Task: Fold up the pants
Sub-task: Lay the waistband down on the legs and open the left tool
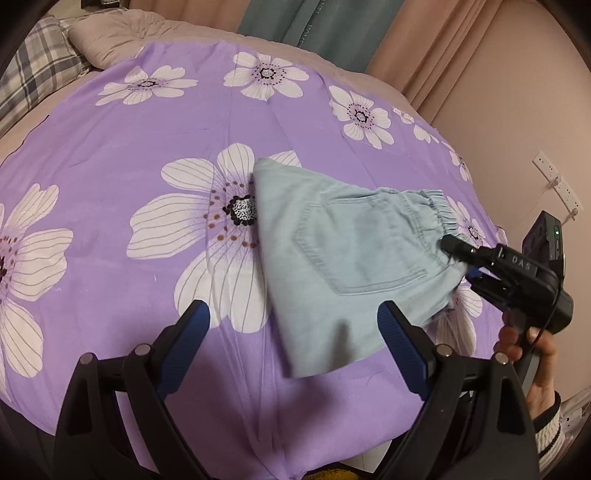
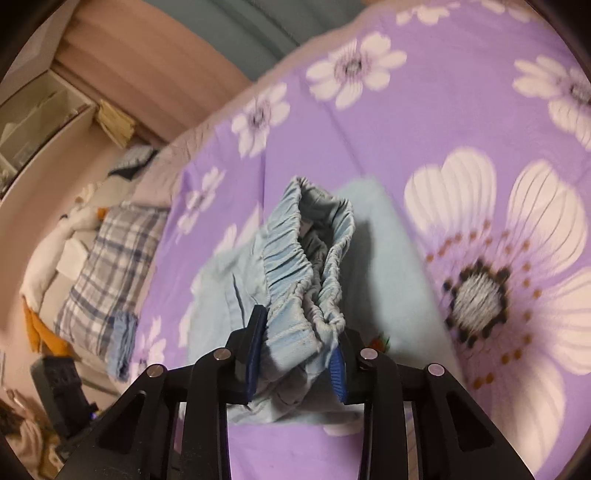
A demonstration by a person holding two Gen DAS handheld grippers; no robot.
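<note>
Light blue pants (image 1: 343, 251) lie folded on the purple flowered bedspread (image 1: 129, 147), back pocket up, elastic waistband at the right. My left gripper (image 1: 293, 319) is open and empty just above the near edge of the pants. My right gripper (image 1: 452, 254) comes in from the right and is shut on the waistband. In the right wrist view my right gripper (image 2: 299, 343) pinches the bunched waistband (image 2: 314, 266), lifting it a little off the bedspread (image 2: 443, 110).
A plaid pillow (image 1: 33, 74) and a beige quilt (image 1: 122, 33) lie at the bed's far left. Curtains (image 1: 332, 22) and a wall with sockets (image 1: 554, 177) stand to the right. The right wrist view shows the plaid pillow (image 2: 110, 258) and a stuffed toy (image 2: 55, 240).
</note>
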